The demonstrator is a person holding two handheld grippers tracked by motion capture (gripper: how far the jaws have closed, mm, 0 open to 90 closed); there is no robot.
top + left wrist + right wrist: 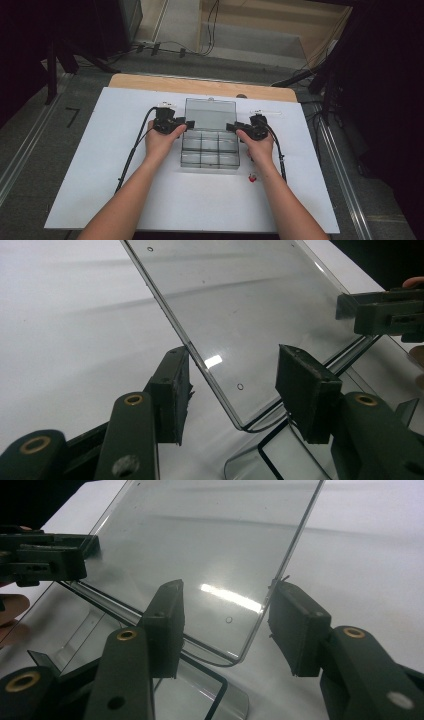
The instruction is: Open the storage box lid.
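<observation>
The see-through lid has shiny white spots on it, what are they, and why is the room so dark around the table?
In the left gripper view a small bright patch of glare sits on the clear lid; in the right gripper view it is a longer streak, reflected lamp light. In the high view the white table is brightly lit, while both sides of the picture sink into shadow.

On the bench (125, 200), the clear compartment box (210, 150) sits in the middle with its open lid (210, 114) standing up toward 12 o'clock, so a hand cannot pass straight across the centre. The left tool (174, 125) at 9 o'clock of the box and the right tool (246, 129) at 3 o'clock each have their jaws apart around a lid edge, not pressing it, which blocks both sides. The white surface from 5 to 7 o'clock is free, except a small red object (253, 177) near 5 o'clock.
</observation>
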